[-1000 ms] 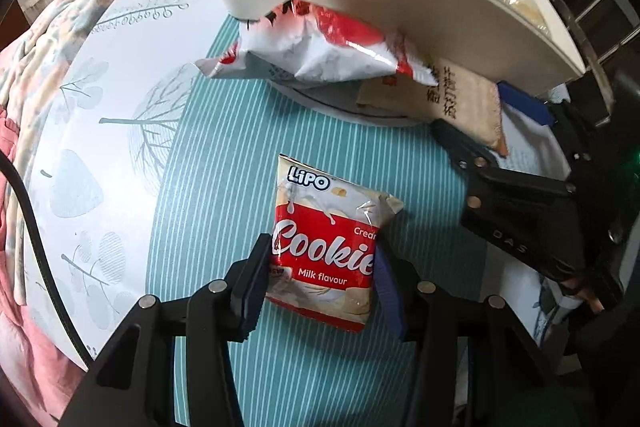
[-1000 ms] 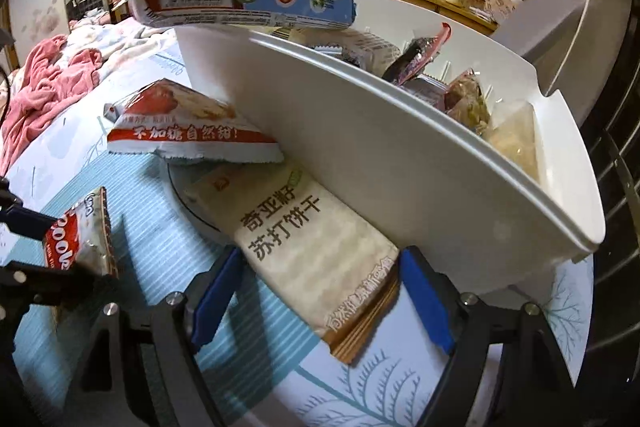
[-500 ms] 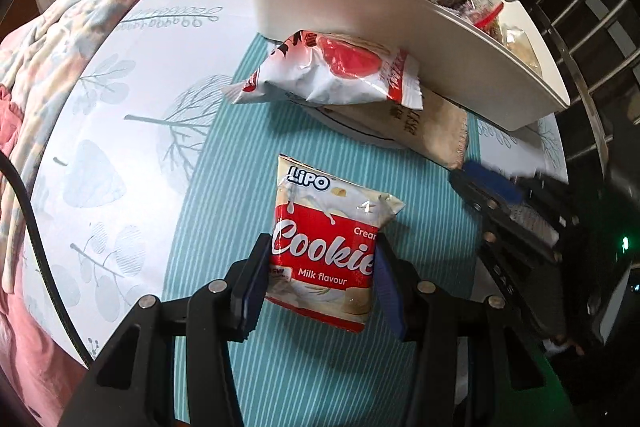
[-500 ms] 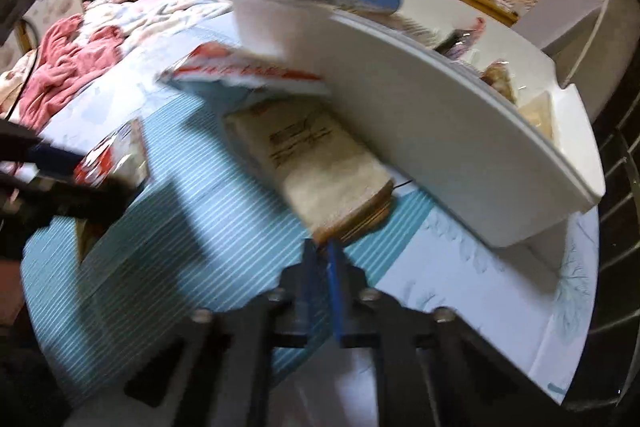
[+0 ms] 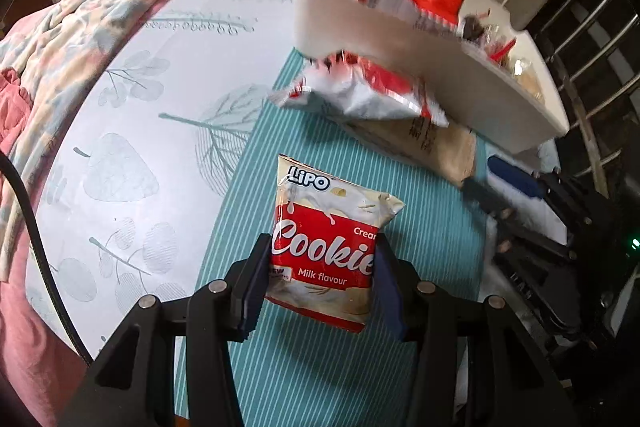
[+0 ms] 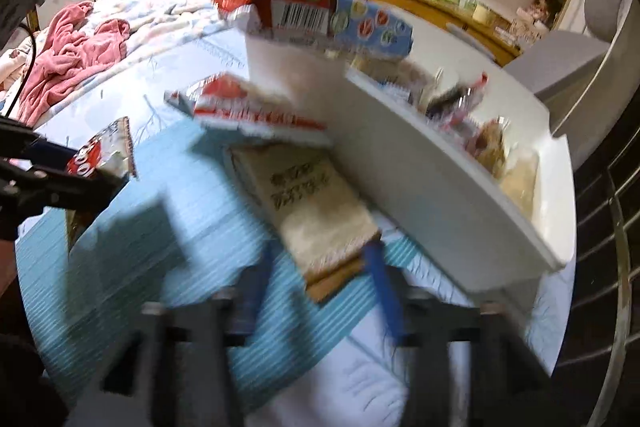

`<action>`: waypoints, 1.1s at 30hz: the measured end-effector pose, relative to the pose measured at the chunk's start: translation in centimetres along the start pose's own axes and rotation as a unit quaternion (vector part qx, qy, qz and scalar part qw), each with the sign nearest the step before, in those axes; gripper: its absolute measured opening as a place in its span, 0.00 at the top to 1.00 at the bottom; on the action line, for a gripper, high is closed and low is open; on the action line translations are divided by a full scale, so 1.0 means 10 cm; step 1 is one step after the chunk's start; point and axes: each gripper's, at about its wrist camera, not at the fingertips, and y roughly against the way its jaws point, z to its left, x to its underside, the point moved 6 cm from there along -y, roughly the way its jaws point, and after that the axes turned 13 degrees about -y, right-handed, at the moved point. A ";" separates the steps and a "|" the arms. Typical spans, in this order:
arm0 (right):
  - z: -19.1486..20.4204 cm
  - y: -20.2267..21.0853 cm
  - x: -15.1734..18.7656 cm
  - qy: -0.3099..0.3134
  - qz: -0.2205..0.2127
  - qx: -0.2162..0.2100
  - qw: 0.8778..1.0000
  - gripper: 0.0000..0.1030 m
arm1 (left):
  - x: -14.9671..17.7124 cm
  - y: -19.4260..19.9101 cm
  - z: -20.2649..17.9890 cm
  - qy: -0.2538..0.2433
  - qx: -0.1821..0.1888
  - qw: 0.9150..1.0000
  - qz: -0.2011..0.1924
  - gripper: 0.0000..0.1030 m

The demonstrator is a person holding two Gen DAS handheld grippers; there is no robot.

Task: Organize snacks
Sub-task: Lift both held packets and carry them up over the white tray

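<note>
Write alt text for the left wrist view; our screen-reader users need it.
The left gripper clamps a red-and-white Lipo cookie packet above a teal striped mat. Beyond lie a red-and-white snack bag, a tan cracker pack and a white bin holding snacks.

Snack bin (image 5: pixel 420 67) at the table's (image 5: pixel 132 131) far side; two packets lie before it, one (image 5: pixel 360 95) overlapping the other (image 5: pixel 440 147); cookie packet (image 5: pixel 328 247) nearer, over the mat (image 5: pixel 320 367).
</note>
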 end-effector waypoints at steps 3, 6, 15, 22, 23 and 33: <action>0.03 -0.04 -0.08 0.006 -0.006 -0.005 1.000 0.33 | -0.02 0.09 0.04 0.008 0.011 1.000 -0.026 0.54; 0.08 -0.15 -0.12 0.029 -0.001 -0.001 1.000 0.32 | -0.03 0.15 0.08 0.015 0.013 0.999 -0.041 0.54; 0.11 -0.41 -0.18 0.055 0.017 -0.011 0.998 0.23 | -0.03 0.30 0.22 0.036 0.007 0.997 -0.074 0.54; 0.02 -0.53 -0.15 0.012 0.032 -0.059 0.998 0.20 | -0.09 0.38 0.24 0.046 0.012 0.994 -0.098 0.54; 0.02 -0.53 -0.15 0.009 0.030 -0.062 0.998 0.20 | -0.09 0.38 0.24 0.049 0.015 0.994 -0.099 0.54; 0.06 -0.42 -0.02 -0.014 0.023 -0.067 0.997 0.37 | -0.08 0.39 0.32 0.069 0.021 0.992 -0.106 0.54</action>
